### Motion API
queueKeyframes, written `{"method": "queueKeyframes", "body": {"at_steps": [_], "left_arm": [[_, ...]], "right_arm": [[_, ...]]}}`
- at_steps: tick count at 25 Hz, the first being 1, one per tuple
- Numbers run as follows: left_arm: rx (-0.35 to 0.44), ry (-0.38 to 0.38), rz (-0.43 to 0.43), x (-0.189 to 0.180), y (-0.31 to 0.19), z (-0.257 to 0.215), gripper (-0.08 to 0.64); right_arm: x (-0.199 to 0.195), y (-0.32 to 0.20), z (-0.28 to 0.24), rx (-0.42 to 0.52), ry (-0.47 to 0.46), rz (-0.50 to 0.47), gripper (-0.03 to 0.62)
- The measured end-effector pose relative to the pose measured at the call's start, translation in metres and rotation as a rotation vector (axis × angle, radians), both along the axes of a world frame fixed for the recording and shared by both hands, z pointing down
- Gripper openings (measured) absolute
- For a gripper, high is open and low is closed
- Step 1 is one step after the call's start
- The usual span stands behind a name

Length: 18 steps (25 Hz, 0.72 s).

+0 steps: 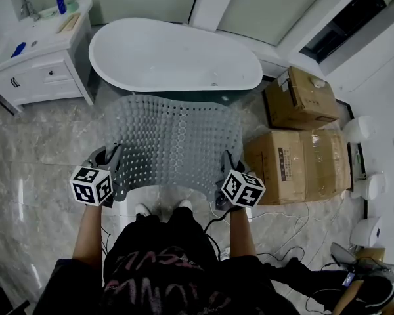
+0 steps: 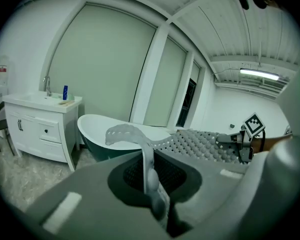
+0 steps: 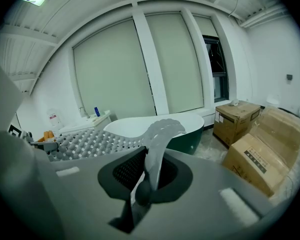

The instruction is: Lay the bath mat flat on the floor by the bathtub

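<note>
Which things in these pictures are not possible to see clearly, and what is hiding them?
- Head view: whether the far edge of the bath mat touches the floor or the bathtub. The mat itself covers that spot.
- Head view: the print on the cardboard boxes is too small to read.
- Head view: the small things on top of the cabinet are too small to name.

bath mat [image 1: 174, 136] before bathtub [image 1: 171, 51], vanity [image 1: 47, 46] left of bathtub, cardboard boxes [image 1: 295, 169] right of bath mat
</note>
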<state>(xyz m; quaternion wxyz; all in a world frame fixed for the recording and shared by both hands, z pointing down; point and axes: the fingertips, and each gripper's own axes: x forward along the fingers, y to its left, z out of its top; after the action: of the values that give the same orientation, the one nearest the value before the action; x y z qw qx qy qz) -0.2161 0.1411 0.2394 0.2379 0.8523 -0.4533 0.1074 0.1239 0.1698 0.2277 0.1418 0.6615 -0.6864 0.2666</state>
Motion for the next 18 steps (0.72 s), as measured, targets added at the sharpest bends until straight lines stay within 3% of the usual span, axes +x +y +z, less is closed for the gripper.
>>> {"method": "queueKeyframes", "body": {"at_steps": [9,18], "left_arm": [[-0.033,-0.015,0.01,-0.008,-0.008,0.014,0.02],[-0.068,-0.064,0.01,0.026,-0.041,0.024,0.02]], "right_arm": [[-0.006,-0.005,0.015,-0.017,-0.002,0.009,0.044],[0.03,-0.047,0.037,-0.043,-0.035,-0.007,0.046]]}}
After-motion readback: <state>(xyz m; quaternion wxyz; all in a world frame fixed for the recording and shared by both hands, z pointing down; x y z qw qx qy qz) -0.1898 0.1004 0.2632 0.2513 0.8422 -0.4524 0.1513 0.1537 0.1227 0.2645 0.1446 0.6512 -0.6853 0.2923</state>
